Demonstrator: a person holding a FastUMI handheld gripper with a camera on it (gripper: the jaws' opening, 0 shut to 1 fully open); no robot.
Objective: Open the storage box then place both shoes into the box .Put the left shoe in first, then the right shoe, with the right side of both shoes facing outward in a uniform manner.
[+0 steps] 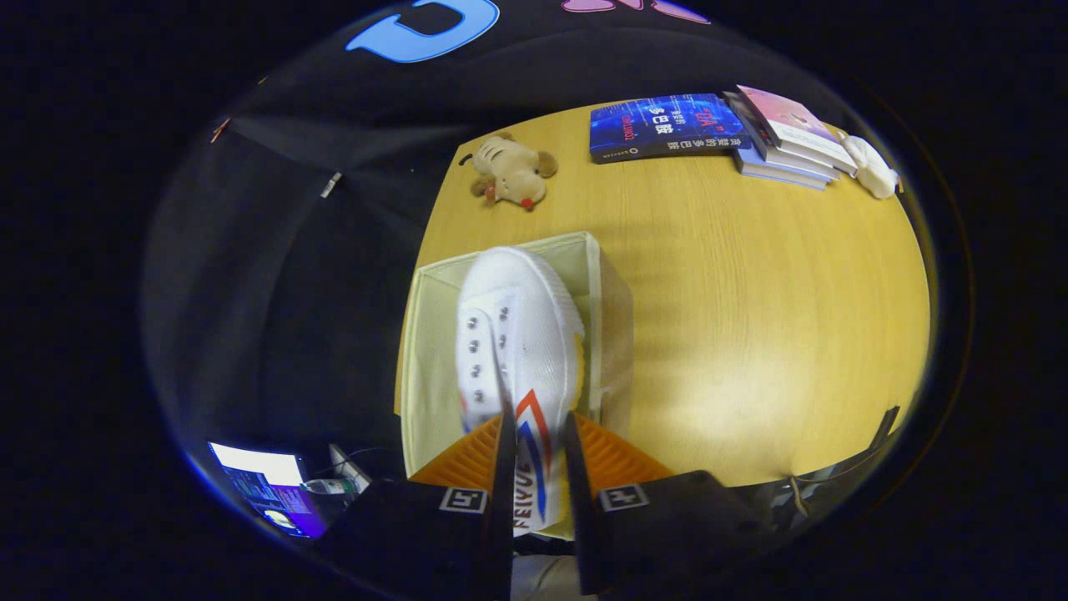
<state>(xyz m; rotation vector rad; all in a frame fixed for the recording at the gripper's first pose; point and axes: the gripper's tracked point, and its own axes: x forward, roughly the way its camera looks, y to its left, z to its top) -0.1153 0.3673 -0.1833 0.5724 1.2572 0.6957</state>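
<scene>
A white canvas shoe (pixel 521 334) with red and blue stripes on its side hangs toe-forward over the open cream storage box (pixel 613 309). My gripper (pixel 538 446) is shut on the shoe's side wall near the heel, one finger inside the opening and one outside on the striped side. The box stands on the wooden table (pixel 751 334) at its near left corner, its lid out of sight. The shoe covers most of the box's inside, so what lies in it is hidden.
A plush toy (pixel 513 171) lies beyond the box near the table's far left edge. A blue book (pixel 667 127) and a stack of books (pixel 788 138) sit at the far side, with a white object (pixel 872 167) beside them. A monitor (pixel 267 492) glows below the table.
</scene>
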